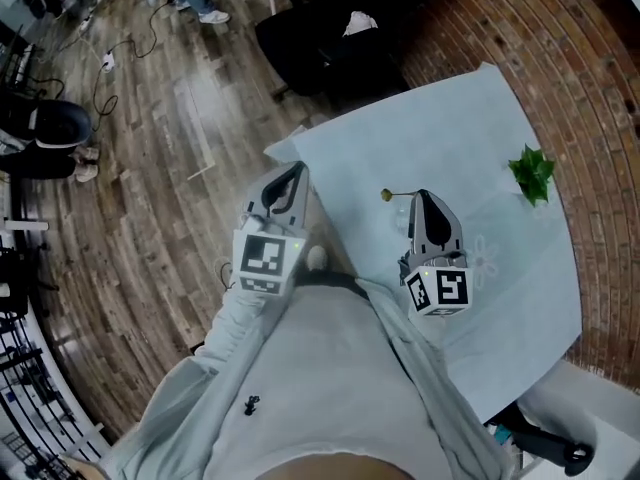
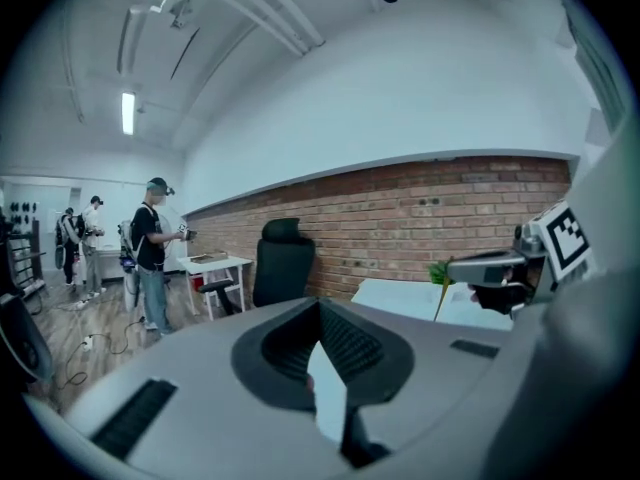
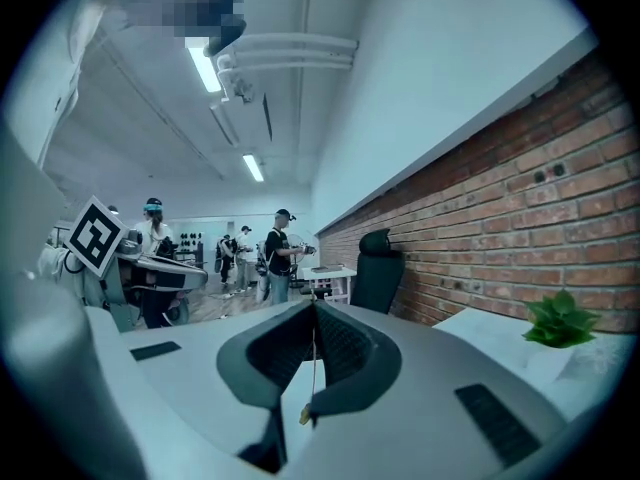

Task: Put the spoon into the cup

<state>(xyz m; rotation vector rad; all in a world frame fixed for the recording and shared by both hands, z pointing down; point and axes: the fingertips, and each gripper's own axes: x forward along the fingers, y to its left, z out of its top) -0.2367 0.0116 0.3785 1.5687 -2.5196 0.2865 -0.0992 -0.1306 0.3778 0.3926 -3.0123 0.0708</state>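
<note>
So the right gripper (image 3: pixel 314 313) is clamped tight on the spoon (image 1: pixel 386 196). In the right gripper view the jaws are pressed together with just a hair-thin gold handle running down between the pads, plus a little gold nub at the bottom end. The spoon is really skinny: gold, wire-like stem, small round end. In the head view that round end pokes out from the jaw tips toward 9 o'clock, up in the air over the near-left part of the table (image 1: pixel 440 128).

The left gripper (image 1: pixel 297 170) sits at 9 o'clock from the right one, off the table's left edge, over the wooden floor (image 1: pixel 150 168). Its jaws are closed too, with nothing in them.

The table has a pale blue cloth. There's a small green plant (image 1: pixel 531 173) at about 2 o'clock from the right gripper, near the far right edge. A black office chair (image 1: pixel 330 38) is at 12 o'clock, past the table's far corner.
</note>
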